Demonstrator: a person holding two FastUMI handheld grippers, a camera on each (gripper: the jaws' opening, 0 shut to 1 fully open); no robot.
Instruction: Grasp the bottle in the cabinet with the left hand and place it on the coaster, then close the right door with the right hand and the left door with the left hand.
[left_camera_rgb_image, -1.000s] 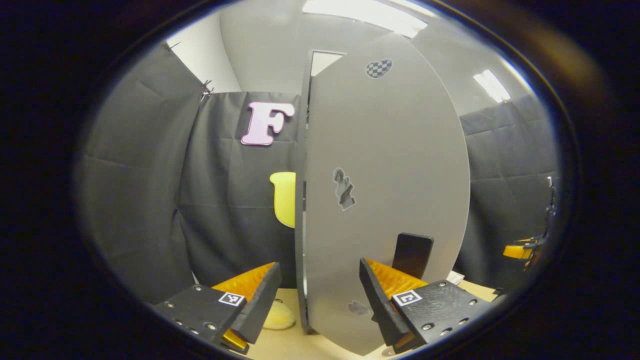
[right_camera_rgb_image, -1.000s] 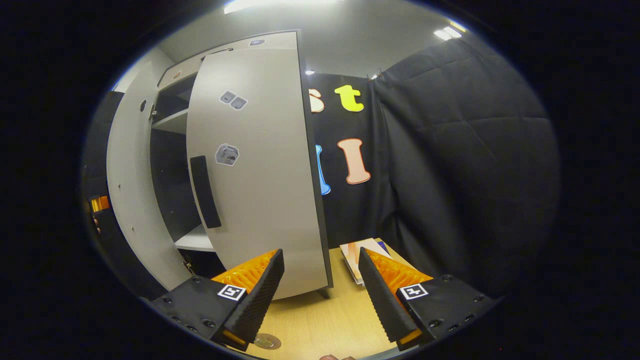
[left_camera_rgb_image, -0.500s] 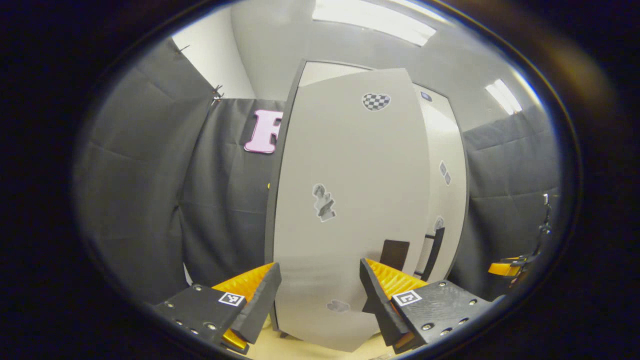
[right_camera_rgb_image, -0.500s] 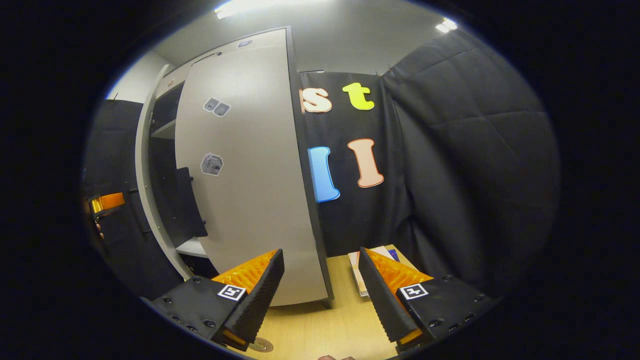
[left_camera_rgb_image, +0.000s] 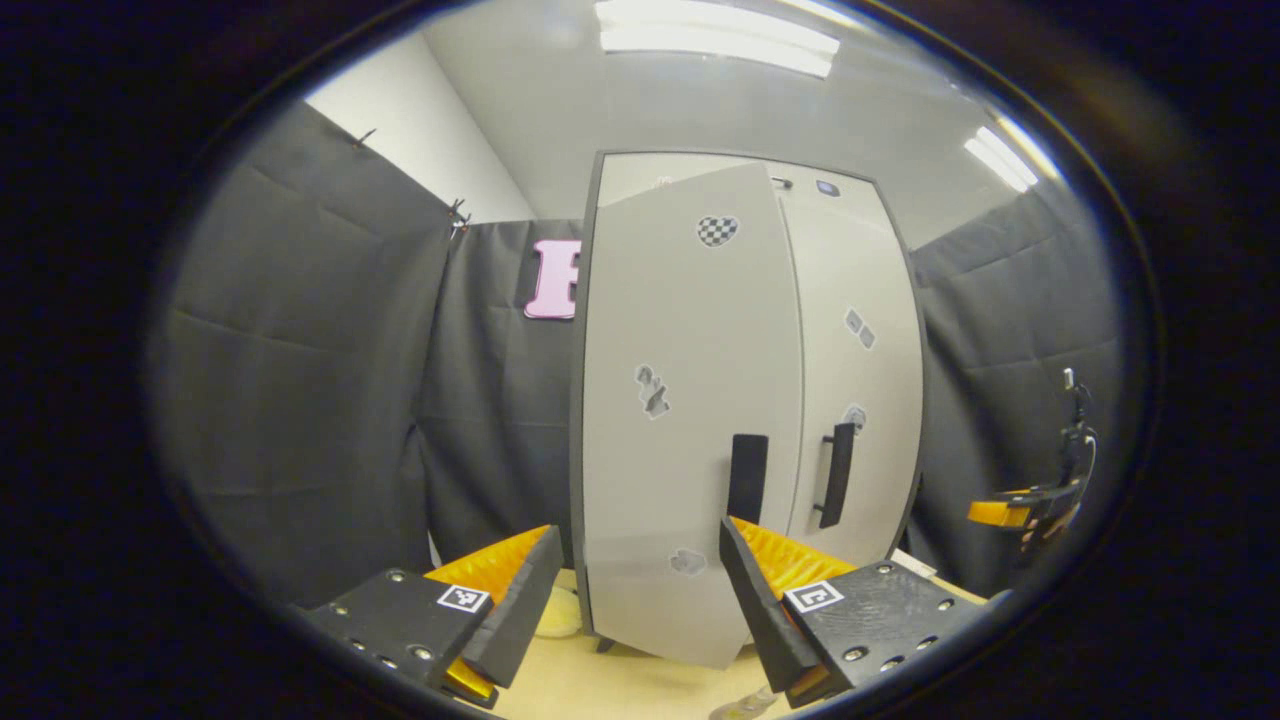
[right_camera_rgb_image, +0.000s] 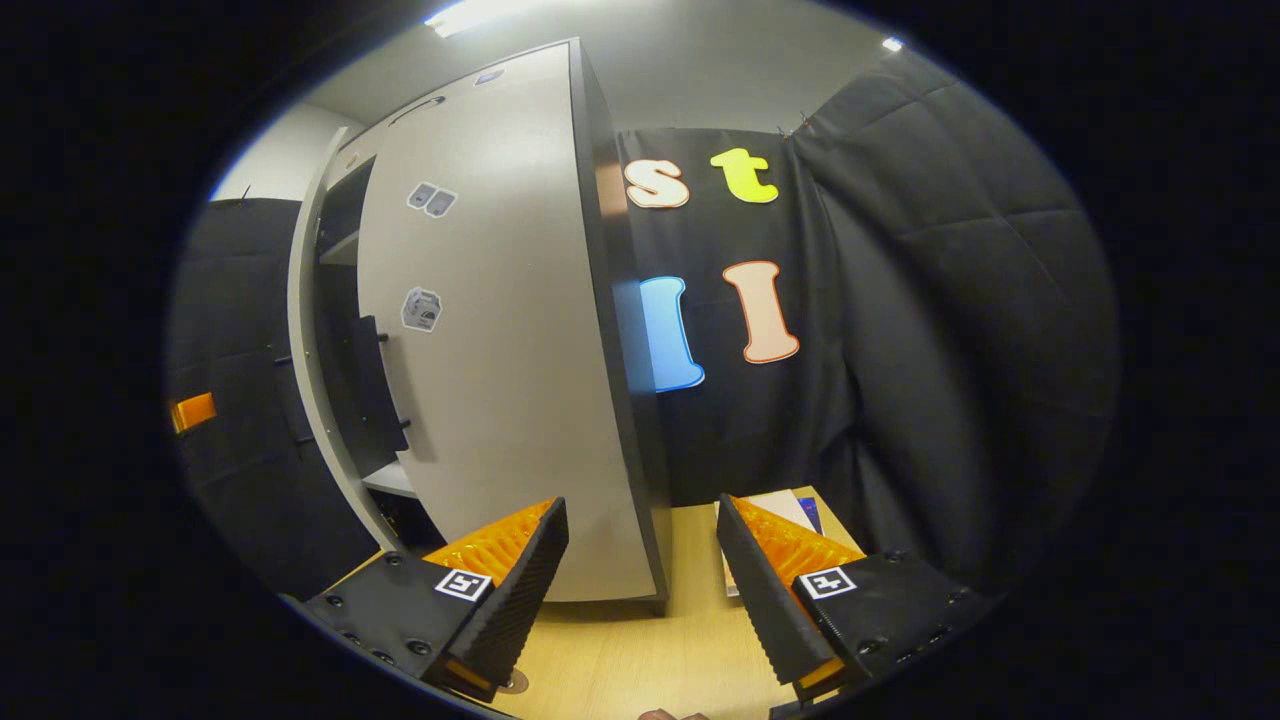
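The left gripper (left_camera_rgb_image: 635, 600) sits low in front of the cabinet (left_camera_rgb_image: 745, 400), its fingers (left_camera_rgb_image: 515, 605) spread wide and clamping nothing, with the left door (left_camera_rgb_image: 690, 420) rising right ahead of them. In the left gripper view that door stands nearly shut, its lower free corner jutting a little proud of the right door (left_camera_rgb_image: 860, 400) beside it, and the two dark handles, one (left_camera_rgb_image: 747, 477) on the left door and one (left_camera_rgb_image: 838, 472) on the right, hang side by side near the seam. The right door lies flush with the cabinet front. Over in the right gripper view, the right gripper (right_camera_rgb_image: 640, 600) hovers above the wooden table (right_camera_rgb_image: 650, 650), jaws apart and empty, with the right door (right_camera_rgb_image: 500, 380) just beyond its left finger. From this angle a dark gap shows past the right door's far edge, and through it a slice of the cabinet's inside: a pale shelf (right_camera_rgb_image: 385, 480) low down and another (right_camera_rgb_image: 340, 250) higher up, though what stands on them cannot be made out. The left door's edge (right_camera_rgb_image: 305, 370) frames that gap on the far side. A few flat printed cards (right_camera_rgb_image: 790, 505) lie on the table just beyond the right finger. At the bottom edge of the left gripper view a small clear shape (left_camera_rgb_image: 740, 708) pokes in on the tabletop, possibly the bottle, too cut off to tell for sure. The other gripper (left_camera_rgb_image: 1020, 505) shows at the far right of the left gripper view.
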